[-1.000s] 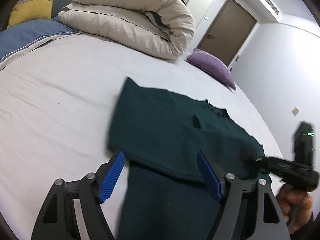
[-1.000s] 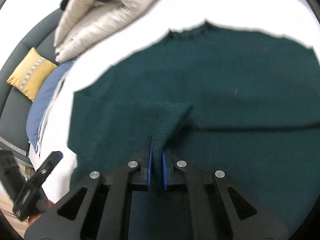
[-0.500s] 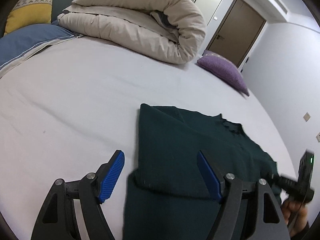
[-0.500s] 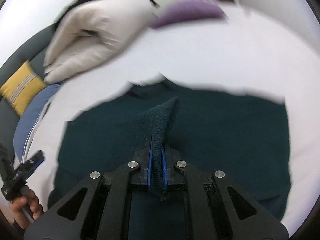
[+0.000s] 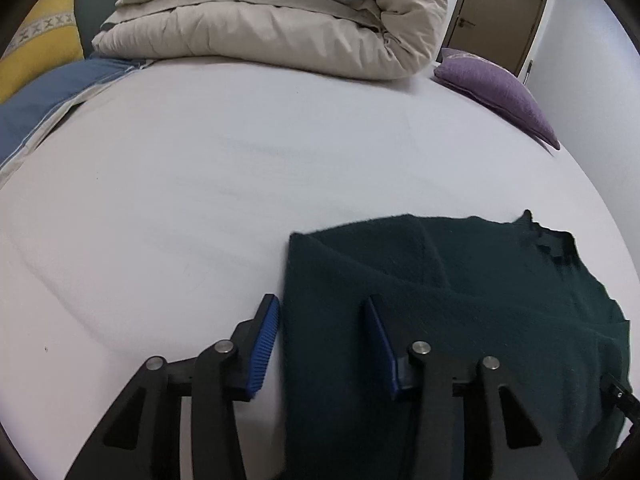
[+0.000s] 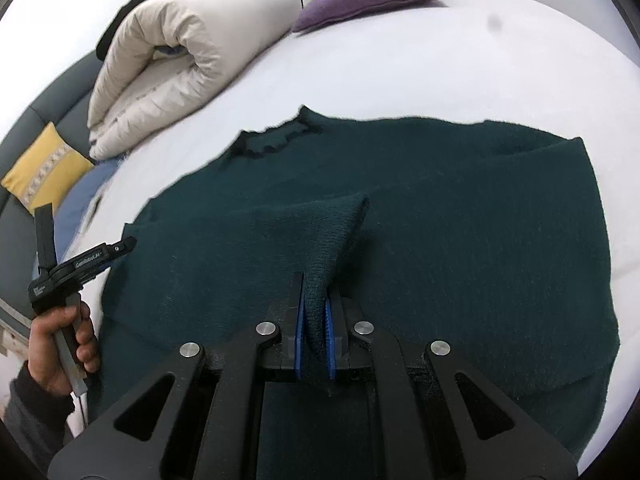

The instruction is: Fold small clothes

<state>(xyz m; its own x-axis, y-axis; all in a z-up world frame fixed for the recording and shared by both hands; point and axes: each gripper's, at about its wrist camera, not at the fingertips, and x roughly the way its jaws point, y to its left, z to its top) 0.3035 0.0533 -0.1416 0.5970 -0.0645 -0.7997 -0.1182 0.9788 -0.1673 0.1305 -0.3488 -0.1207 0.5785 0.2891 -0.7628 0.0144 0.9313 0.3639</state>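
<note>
Your right gripper (image 6: 314, 312) is clamped on a bunched peak of the dark green sweater (image 6: 400, 220), the ribbed knit pinched between its blue pads and pulled up into a tent-shaped ridge; your left gripper (image 5: 322, 334) stands wide apart with nothing between its blue ribbed pads, one finger (image 5: 264, 340) over the bare sheet and the other over the sweater's left edge; in the right wrist view you can see your left hand (image 6: 56, 344) wrapped round that gripper's handle at the sweater's side.

The sweater lies on the white bed (image 5: 200, 200), a fuzzy, matte knit with a dark frayed-looking neckline (image 6: 272, 140) pointing toward the head of the bed; its left side shows a straight folded edge, and a flap lies doubled over the body.

Behind it sits a puffy beige duvet (image 5: 280, 20) rolled into a thick bundle; a purple cushion (image 5: 500, 92) rests near the bed's far corner; a yellow cushion (image 5: 36, 36) with a patterned band and a blue pillow (image 5: 36, 108) lie at the left.

Compared with half a second ago, the pinched peak sits lower and leans to the right, and your left gripper has come closer to the sweater's edge, its jaws narrower than before.
</note>
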